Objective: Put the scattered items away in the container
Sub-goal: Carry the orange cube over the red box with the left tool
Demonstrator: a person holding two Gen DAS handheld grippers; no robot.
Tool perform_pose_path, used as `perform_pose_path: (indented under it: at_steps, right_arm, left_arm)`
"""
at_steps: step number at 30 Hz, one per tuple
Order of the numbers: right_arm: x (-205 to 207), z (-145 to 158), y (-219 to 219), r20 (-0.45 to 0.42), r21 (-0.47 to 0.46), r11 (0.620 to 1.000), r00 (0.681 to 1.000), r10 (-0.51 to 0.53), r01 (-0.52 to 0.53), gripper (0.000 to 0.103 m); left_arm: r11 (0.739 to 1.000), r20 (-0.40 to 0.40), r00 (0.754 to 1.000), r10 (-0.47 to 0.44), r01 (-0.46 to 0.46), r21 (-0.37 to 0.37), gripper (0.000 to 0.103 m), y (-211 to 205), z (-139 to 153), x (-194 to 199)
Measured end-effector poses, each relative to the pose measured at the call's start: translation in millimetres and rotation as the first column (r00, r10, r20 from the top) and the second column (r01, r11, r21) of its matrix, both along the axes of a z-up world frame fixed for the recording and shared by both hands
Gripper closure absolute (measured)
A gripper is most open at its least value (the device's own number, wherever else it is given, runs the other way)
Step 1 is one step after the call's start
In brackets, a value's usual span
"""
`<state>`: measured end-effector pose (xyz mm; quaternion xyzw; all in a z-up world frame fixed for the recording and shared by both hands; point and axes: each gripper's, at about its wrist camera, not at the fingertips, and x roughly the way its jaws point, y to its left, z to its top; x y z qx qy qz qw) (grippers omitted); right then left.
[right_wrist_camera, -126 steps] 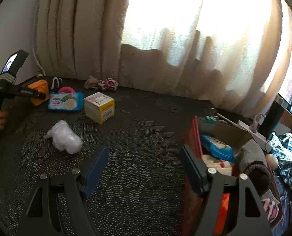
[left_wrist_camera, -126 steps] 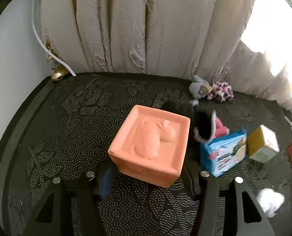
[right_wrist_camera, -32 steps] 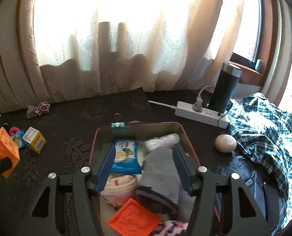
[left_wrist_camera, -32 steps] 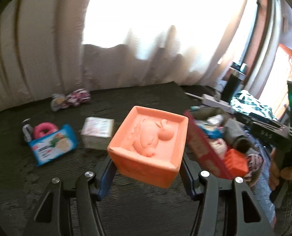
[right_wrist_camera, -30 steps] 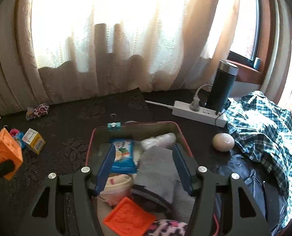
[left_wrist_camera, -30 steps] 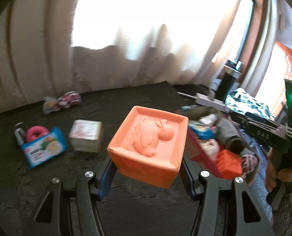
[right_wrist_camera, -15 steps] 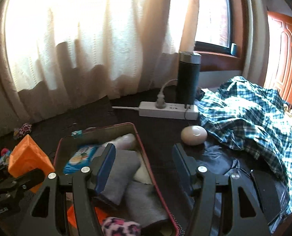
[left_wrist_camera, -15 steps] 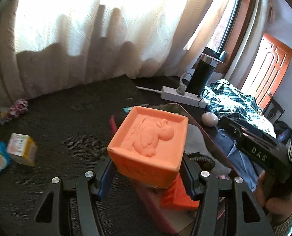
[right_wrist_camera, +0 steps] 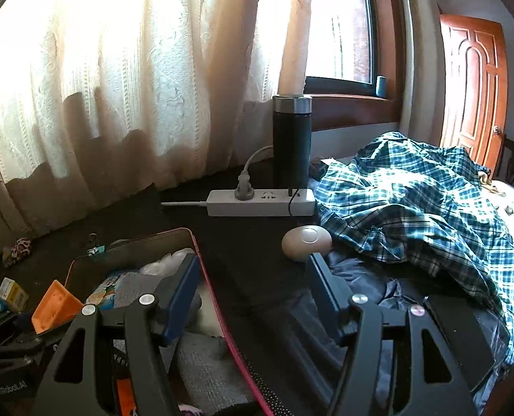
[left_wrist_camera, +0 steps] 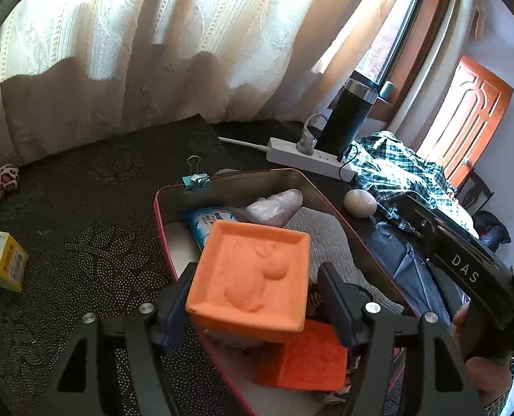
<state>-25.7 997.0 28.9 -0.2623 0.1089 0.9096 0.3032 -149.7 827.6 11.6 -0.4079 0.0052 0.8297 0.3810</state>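
Note:
My left gripper (left_wrist_camera: 257, 300) is shut on an orange foam cube (left_wrist_camera: 251, 277) with a raised animal shape and holds it above the red-rimmed container (left_wrist_camera: 243, 178). The container holds a blue packet (left_wrist_camera: 205, 223), a white plastic bag (left_wrist_camera: 274, 206), grey cloth and an orange block (left_wrist_camera: 312, 360). The cube also shows in the right wrist view (right_wrist_camera: 54, 306), left of the container (right_wrist_camera: 201, 267). My right gripper (right_wrist_camera: 257, 287) is open and empty, over the container's right edge.
A yellow-and-white box (left_wrist_camera: 2, 260) and a spotted cloth (left_wrist_camera: 2, 182) lie on the dark mat at left. A power strip (right_wrist_camera: 260, 202), black flask (right_wrist_camera: 291, 142), beige puck (right_wrist_camera: 307, 242) and plaid shirt (right_wrist_camera: 423, 201) lie right of the container.
My left gripper has carried the orange cube from the left of the mat to above the container. My right gripper has swung right, from over the container toward its right edge.

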Motion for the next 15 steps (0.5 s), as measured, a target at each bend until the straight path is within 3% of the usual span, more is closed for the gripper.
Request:
perform_pose_path:
  at_steps: [8,15]
  right_arm:
    - [2,3,-4,-0.01,0.021,1.0,1.0,-0.011,0.012,0.035]
    - [6,9,-8,-0.029,0.056,0.998,0.999,-0.027,0.029,0.035]
  left_arm:
    - [1.0,-0.016,1.0,-0.023,0.023,0.0,0.033,2,1,6]
    - [0.997,-0.021,0.998,-0.062,0.063,0.047,0.033,4,9,13]
